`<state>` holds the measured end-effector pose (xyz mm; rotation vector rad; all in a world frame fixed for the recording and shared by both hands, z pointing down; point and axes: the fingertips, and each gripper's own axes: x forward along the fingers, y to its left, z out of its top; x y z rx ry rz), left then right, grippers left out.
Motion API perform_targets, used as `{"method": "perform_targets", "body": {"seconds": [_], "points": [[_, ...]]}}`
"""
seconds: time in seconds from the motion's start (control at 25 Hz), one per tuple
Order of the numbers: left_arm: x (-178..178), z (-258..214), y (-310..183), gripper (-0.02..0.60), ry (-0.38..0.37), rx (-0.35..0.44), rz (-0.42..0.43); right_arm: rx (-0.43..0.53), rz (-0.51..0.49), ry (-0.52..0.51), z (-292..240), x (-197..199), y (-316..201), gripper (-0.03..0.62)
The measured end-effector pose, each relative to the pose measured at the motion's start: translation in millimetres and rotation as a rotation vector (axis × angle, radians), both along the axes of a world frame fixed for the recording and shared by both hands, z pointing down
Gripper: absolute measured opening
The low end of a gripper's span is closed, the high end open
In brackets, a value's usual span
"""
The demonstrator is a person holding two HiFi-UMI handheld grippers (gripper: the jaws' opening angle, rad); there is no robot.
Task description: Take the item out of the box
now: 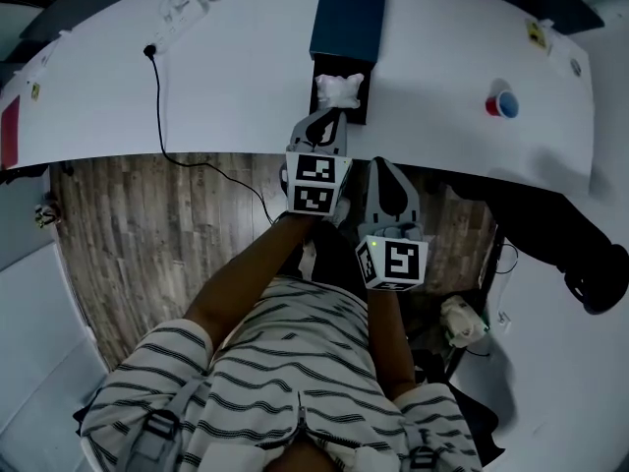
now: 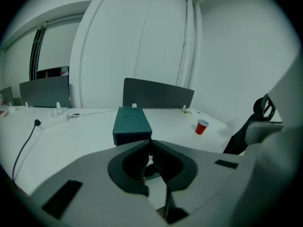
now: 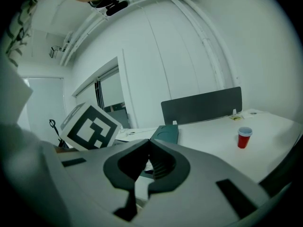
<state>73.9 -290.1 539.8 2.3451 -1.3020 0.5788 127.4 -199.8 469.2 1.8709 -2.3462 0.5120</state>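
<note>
Left gripper point(image 1: 324, 126): fingers point(image 2: 135, 164) closed, tips touching, empty, at the near end of the box point(image 1: 349, 18) on the tabletop point(image 1: 236, 77). White item point(image 1: 338, 89) lies in the box's open near end. Right gripper point(image 1: 386, 177): fingers closed, empty, off the tabletop edge.

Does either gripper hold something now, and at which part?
Nothing. The left gripper and the right gripper are shut and empty; the white item lies in the box.

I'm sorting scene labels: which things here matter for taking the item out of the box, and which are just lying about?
Job: box, white item, left gripper, right gripper.
Lying about: red cup, black cable.
</note>
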Motion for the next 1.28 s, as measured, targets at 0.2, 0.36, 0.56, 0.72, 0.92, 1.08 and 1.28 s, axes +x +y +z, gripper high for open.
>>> {"method": "perform_targets", "body": {"seconds": [0.2, 0.36, 0.56, 0.72, 0.92, 1.08, 1.28], "points": [[3, 17, -7, 0.028, -0.019, -0.046, -0.005, -0.017, 0.005, -0.006, 8, 4, 1, 0.018], [3, 28, -12, 0.029, -0.030, -0.081, -0.018, -0.030, 0.009, -0.010, 12, 6, 2, 0.018], [6, 41, -17, 0.051, -0.036, -0.113, -0.020, -0.041, 0.003, -0.004, 18, 5, 4, 0.018], [6, 52, -23, 0.069, -0.046, -0.142, -0.031, -0.047, 0.002, 0.002, 22, 4, 5, 0.018], [9, 67, -33, 0.086, -0.077, -0.195, -0.030, -0.051, -0.007, 0.023, 27, 3, 7, 0.018], [10, 82, -40, 0.086, -0.103, -0.232, -0.044, -0.056, -0.009, 0.026, 30, 3, 7, 0.018], [12, 94, -44, 0.086, -0.153, -0.256, -0.047, -0.066, -0.007, 0.030, 35, 6, 8, 0.018]]}}
